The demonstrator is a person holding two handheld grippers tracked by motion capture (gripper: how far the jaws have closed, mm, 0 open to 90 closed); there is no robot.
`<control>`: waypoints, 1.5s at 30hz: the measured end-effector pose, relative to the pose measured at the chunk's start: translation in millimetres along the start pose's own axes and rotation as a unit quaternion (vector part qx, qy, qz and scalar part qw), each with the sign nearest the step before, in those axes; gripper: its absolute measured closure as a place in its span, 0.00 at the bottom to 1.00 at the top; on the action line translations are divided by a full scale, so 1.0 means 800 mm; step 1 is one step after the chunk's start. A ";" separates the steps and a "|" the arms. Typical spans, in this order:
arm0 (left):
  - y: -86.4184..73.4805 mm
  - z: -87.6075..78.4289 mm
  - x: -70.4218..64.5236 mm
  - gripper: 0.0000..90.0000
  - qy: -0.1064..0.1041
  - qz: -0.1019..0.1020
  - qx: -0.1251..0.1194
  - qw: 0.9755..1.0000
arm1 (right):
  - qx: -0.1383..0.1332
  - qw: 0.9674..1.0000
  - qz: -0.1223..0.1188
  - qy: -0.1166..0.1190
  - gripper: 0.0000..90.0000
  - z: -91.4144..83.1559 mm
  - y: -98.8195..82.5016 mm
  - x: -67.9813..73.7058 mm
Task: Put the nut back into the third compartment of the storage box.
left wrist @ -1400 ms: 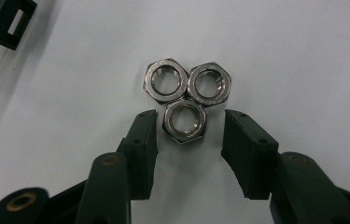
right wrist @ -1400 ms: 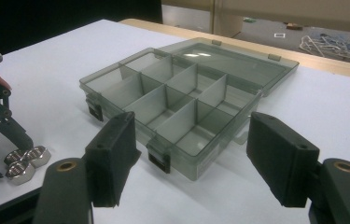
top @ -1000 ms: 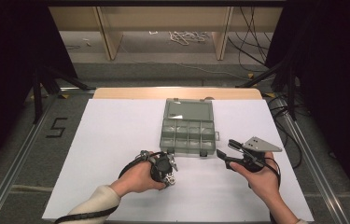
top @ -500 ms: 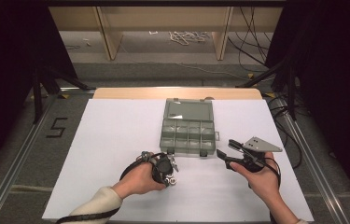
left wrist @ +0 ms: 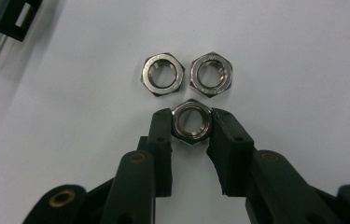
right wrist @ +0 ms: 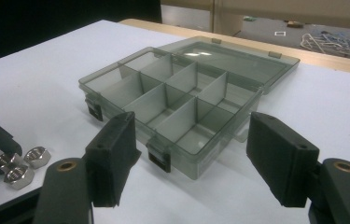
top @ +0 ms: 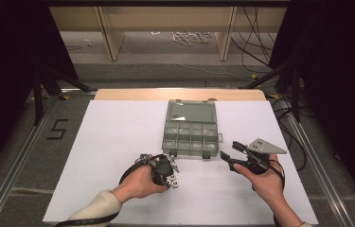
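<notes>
Three steel hex nuts lie on the white table sheet (top: pixel 118 156). My left gripper (left wrist: pixel 191 126) points down at them, and its jaws have just been closing. Their pads now press on both sides of the nearest hex nut (left wrist: pixel 191 123). The other two nuts (left wrist: pixel 162 73) (left wrist: pixel 211 73) lie side by side just beyond it. In the high view the left gripper (top: pixel 169 177) sits in front of the open grey compartment box (top: pixel 190 142). My right gripper (top: pixel 229 153) stands open to the right of the box, with nothing between its jaws (right wrist: pixel 193 135).
The box's lid (top: pixel 191 112) lies flat behind its compartments (right wrist: pixel 172 93), which look bare. The table's wooden far edge (top: pixel 180 94) lies beyond the lid. Cables (top: pixel 187 37) lie on the floor past the table.
</notes>
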State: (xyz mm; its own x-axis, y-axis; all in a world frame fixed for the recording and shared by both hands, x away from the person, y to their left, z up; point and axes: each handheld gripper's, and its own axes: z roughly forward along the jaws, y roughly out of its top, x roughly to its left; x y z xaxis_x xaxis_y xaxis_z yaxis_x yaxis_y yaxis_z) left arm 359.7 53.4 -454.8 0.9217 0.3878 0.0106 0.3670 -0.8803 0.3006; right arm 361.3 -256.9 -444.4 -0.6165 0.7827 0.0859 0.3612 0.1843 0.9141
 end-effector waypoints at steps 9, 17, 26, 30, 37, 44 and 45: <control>0.002 -0.016 -0.003 0.78 0.010 -0.021 -0.043 0.999 | -0.001 1.000 0.004 -0.001 0.38 -0.001 0.000 0.002; 0.003 -0.028 0.003 0.78 0.014 -0.041 -0.080 0.996 | -0.004 1.000 0.006 0.002 0.37 -0.003 0.001 0.002; 0.007 -0.038 0.009 0.78 0.028 -0.057 -0.117 0.991 | -0.047 0.999 0.007 0.012 0.23 -0.005 0.006 0.008; 0.008 -0.040 0.013 0.78 0.028 -0.066 -0.122 0.990 | -0.044 0.999 -0.001 0.012 0.17 -0.004 0.005 0.007; 0.015 -0.044 0.016 0.78 0.035 -0.072 -0.133 0.988 | -0.037 0.999 -0.004 0.003 0.17 -0.007 0.005 0.007; 0.028 -0.050 0.020 0.78 0.040 -0.077 -0.151 0.985 | -0.037 0.999 0.000 0.004 0.17 -0.010 0.002 0.006; 0.030 -0.051 0.021 0.78 0.039 -0.078 -0.153 0.984 | -0.041 0.999 0.001 0.004 0.17 -0.010 0.002 0.006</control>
State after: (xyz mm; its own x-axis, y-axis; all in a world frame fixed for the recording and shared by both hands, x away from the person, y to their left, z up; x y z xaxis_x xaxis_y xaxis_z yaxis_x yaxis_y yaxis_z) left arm 378.5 50.0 -409.0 0.8401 0.5423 0.0121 0.4370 -0.6898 0.5772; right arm 353.4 -257.8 -439.8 -0.6212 0.7783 0.0914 0.3049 0.1326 0.9431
